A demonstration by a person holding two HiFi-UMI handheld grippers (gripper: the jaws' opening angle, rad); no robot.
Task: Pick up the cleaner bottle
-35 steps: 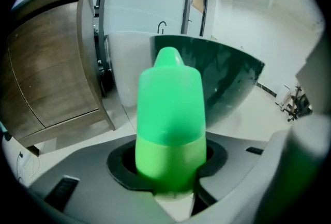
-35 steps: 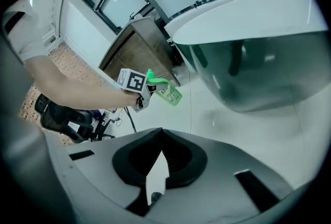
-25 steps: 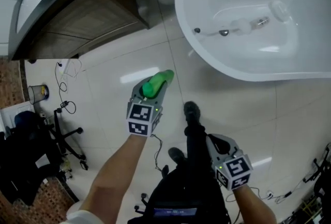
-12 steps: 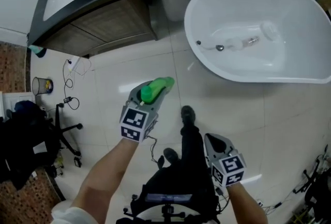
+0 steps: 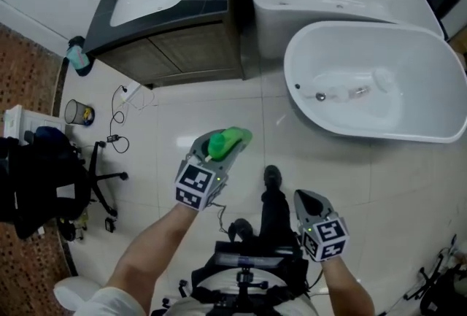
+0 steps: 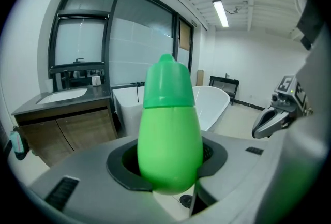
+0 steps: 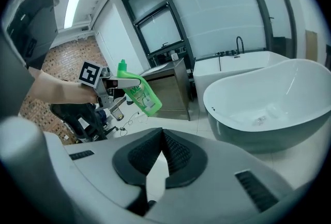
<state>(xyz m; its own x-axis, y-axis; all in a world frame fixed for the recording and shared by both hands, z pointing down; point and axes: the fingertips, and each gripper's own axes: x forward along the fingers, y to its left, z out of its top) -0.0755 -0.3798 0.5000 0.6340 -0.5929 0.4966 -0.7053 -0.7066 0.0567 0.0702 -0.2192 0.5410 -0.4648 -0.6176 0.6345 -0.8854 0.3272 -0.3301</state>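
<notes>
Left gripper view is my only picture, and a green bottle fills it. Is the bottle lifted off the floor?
Observer: Yes. In the head view the bottle hangs in the left gripper above the floor, touching nothing else.
Operator: Does the right gripper help to hold it?
Observer: No. The right gripper view shows the right gripper shut and empty, apart from the bottle.
Operator: Has the bottle a label?
Observer: Yes, a white label on its side, seen from the right gripper view.
</notes>
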